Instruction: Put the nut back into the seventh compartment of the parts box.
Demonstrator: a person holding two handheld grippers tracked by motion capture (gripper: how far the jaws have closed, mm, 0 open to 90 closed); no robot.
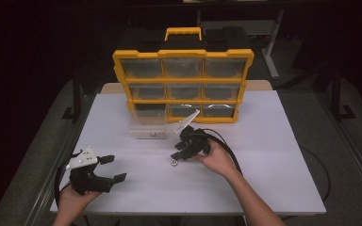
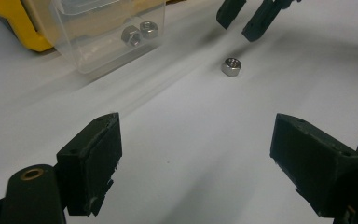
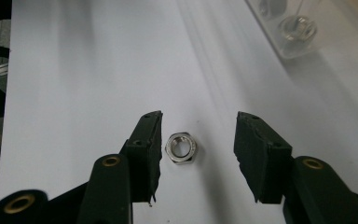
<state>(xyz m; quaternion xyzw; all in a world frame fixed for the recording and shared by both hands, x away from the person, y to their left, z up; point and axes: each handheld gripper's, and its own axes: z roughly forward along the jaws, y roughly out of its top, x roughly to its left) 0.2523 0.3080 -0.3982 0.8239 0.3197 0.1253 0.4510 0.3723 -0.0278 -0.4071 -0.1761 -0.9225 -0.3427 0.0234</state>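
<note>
1. A steel hex nut (image 3: 181, 148) lies flat on the white table (image 1: 273, 155), framed between the parted jaws of the right gripper (image 3: 198, 140); the left jaw stands just beside it, the right jaw well clear, and neither pad presses on it.
2. Seen from above, the right gripper (image 1: 178, 155) points down at the nut (image 1: 174, 163) near the table's middle, held in the person's right hand (image 1: 219, 160).
3. The left gripper (image 1: 114, 168) rests near the table's front left corner, its jaws spread wide and holding nothing.
4. A clear plastic drawer (image 1: 147, 128) with two more nuts (image 2: 140, 32) inside sits on the table before the yellow organizer case (image 1: 183, 84).
</note>
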